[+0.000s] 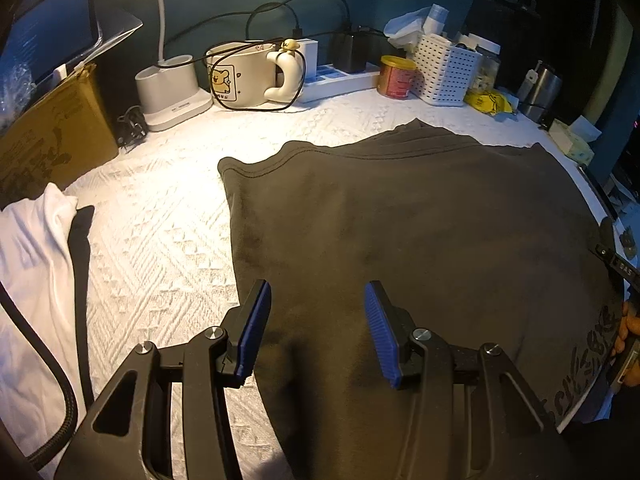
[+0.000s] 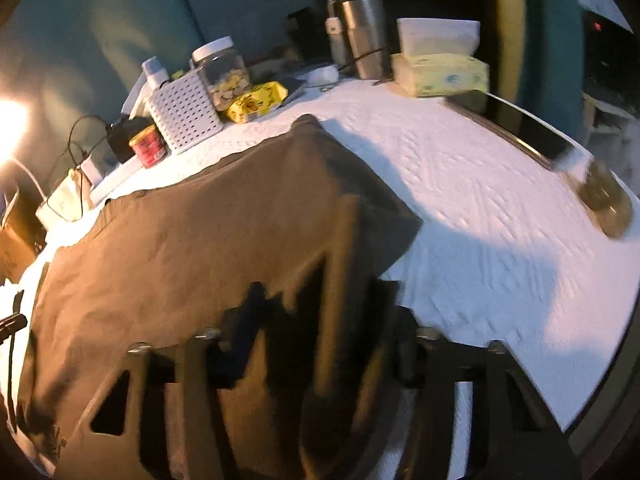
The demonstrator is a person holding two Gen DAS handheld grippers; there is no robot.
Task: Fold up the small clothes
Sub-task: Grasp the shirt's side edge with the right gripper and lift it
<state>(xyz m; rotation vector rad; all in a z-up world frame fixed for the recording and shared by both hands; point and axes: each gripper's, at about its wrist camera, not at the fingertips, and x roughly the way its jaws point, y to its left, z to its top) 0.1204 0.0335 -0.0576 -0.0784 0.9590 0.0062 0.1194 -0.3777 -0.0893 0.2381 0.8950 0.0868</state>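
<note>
Your left gripper (image 1: 316,332) hovers with its jaws apart and empty above the near edge of a dark shirt (image 1: 400,220) spread flat on the white tablecloth (image 1: 160,208). Your right gripper (image 2: 320,344) is blurred; its grip cannot be told.

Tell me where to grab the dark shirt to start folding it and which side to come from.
Probably the dark shirt is best taken at its left edge, near the stitched hem corner, coming from the bare white cloth on the left. That edge lies flat and exposed, so one finger of the left gripper could slide under it.
</note>
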